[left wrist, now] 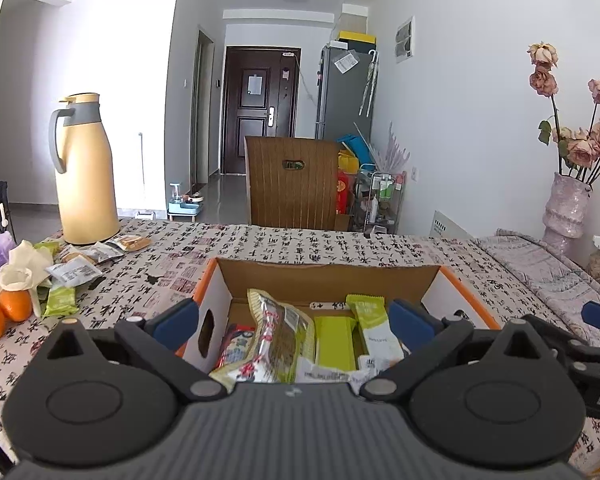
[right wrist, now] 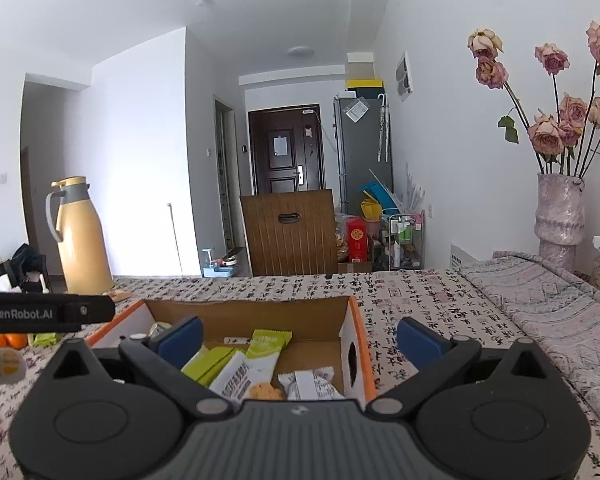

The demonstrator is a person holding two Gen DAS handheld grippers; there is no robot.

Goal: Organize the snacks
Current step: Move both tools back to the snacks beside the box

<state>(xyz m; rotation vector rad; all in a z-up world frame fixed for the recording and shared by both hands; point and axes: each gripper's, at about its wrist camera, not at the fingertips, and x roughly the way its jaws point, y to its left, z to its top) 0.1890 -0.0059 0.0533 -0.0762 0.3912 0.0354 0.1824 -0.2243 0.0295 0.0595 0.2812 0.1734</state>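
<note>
An orange-rimmed cardboard box [left wrist: 210, 276] [right wrist: 358, 320] sits on the patterned tablecloth and holds several snack packets. Among them are a silver-green bag [left wrist: 280, 340], a green bar [left wrist: 336, 344] and a pale-green packet [left wrist: 374, 328] [right wrist: 266, 350]. A white biscuit packet [right wrist: 236, 380] lies nearer the front. My left gripper [left wrist: 296, 324] hangs open over the box's left part, one finger outside its left wall. My right gripper [right wrist: 300, 340] is open too and straddles the right wall. Neither holds anything. Loose snack packets [left wrist: 74, 272] and a green packet [left wrist: 62, 300] lie on the table at left.
A yellow thermos jug [left wrist: 86, 172] stands at the far left of the table, with oranges [left wrist: 4, 312] and a purple pack near the left edge. A pink vase of roses [left wrist: 566, 208] stands at right by a folded cloth. A wooden chair [left wrist: 296, 182] is behind the table.
</note>
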